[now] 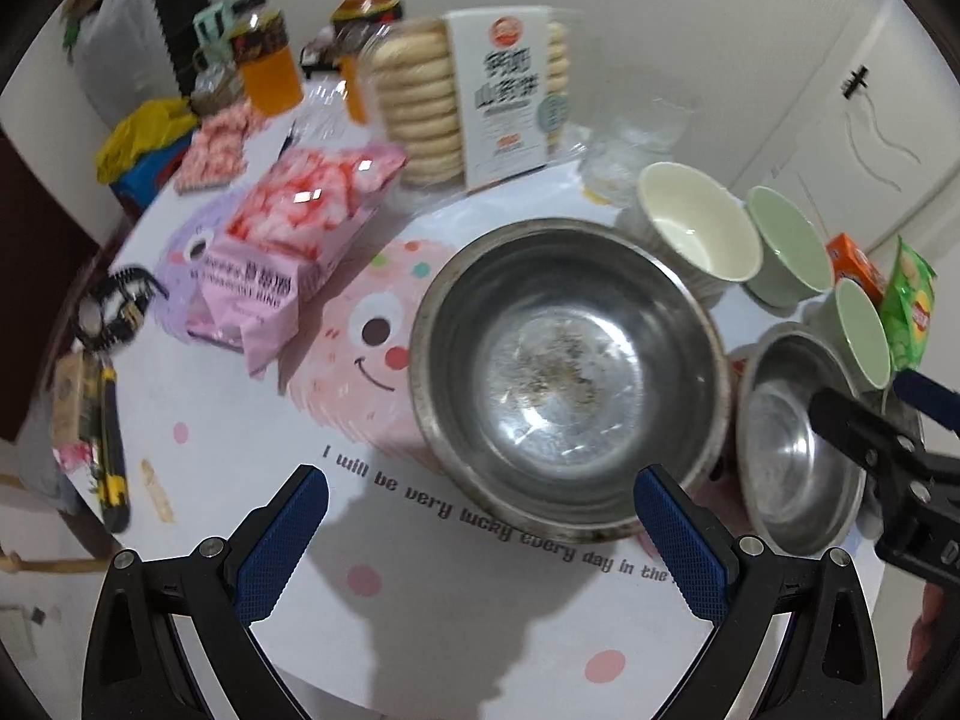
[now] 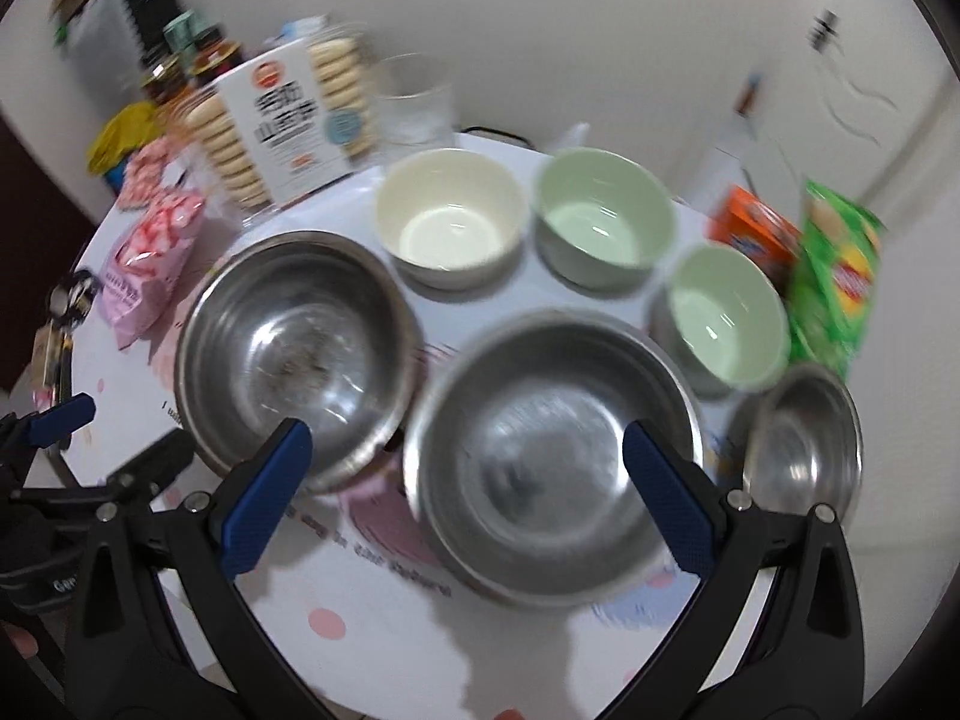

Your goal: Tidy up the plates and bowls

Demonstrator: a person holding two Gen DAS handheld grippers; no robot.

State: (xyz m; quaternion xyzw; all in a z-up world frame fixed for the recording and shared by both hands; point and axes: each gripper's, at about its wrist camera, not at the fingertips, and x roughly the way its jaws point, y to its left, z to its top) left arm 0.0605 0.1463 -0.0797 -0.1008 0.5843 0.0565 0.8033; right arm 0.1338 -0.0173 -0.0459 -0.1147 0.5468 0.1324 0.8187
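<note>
Both grippers hover over the bench (image 1: 456, 630), jaws wide apart, nothing held. Left gripper (image 1: 480, 531) sits in front of a big steel bowl (image 1: 570, 384), its right pad near that bowl's front rim; the bowl has gritty residue in the bottom. Right gripper (image 2: 468, 492) straddles the view of a second large steel bowl (image 2: 552, 450), blurred, just right of the first one (image 2: 294, 354). A small steel bowl (image 2: 801, 438) sits at far right. Behind them is a row: cream bowl (image 2: 450, 222), green bowl (image 2: 603, 219), another green bowl (image 2: 726, 315) at right. Clutter rings the bowls: biscuit pack (image 2: 288, 132) and a clear glass (image 2: 417, 99) at the back, pink snack bag (image 1: 282, 240) at left, orange box (image 2: 756, 231) and green chip bag (image 2: 834, 276) crowding the right edge beside the second green bowl. Jars (image 1: 267, 57) farther back left. Right gripper's arm shows in the left wrist view over the small steel bowl (image 1: 798, 444).
</note>
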